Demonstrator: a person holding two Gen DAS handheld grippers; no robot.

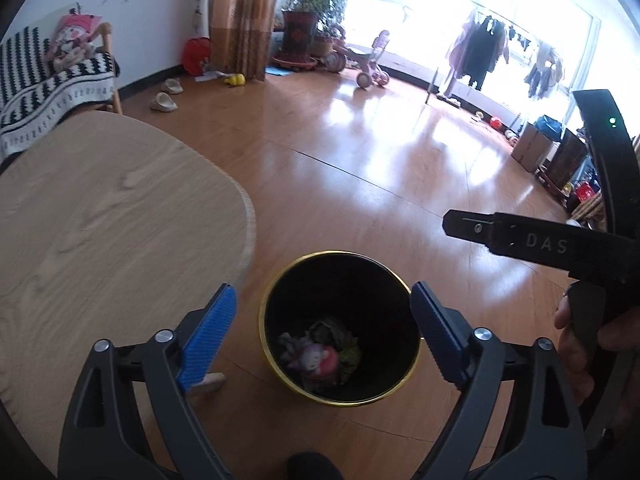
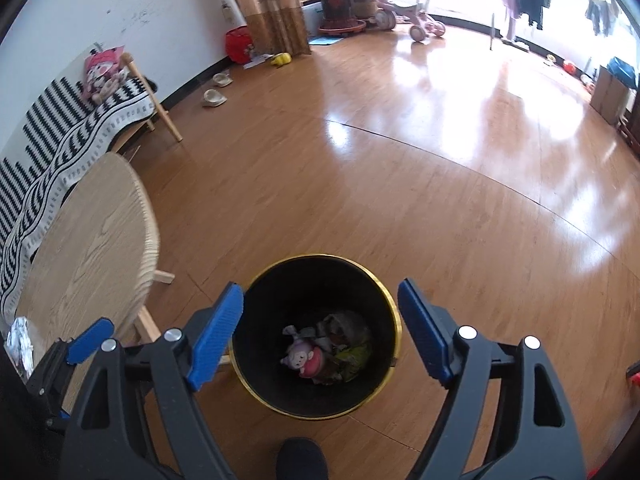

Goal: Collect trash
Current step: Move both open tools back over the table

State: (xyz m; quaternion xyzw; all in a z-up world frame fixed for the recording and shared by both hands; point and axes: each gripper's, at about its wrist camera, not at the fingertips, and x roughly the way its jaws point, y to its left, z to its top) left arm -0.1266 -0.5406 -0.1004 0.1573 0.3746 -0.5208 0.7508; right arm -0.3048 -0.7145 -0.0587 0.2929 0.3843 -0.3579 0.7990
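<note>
A black trash bin with a gold rim (image 1: 264, 320) (image 2: 394, 304) stands on the wooden floor beside the table. Inside it lies crumpled trash (image 1: 320, 354) (image 2: 326, 350), among it a pink and white wrapper and greenish paper. My left gripper (image 1: 324, 332) is open and empty, held above the bin's mouth. My right gripper (image 2: 320, 324) is also open and empty, above the same bin. The right gripper's black body shows at the right of the left wrist view (image 1: 560, 244). A crumpled silvery piece (image 2: 18, 342) lies at the table's near left edge.
A round light-wood table (image 1: 100, 220) (image 2: 92, 248) stands left of the bin. Behind it is a bench with a black-and-white blanket (image 2: 60, 128). Slippers (image 1: 164, 102), a potted plant (image 1: 300, 32), a pink tricycle (image 1: 360, 60) and a clothes rack (image 1: 500, 48) stand far off on the wooden floor.
</note>
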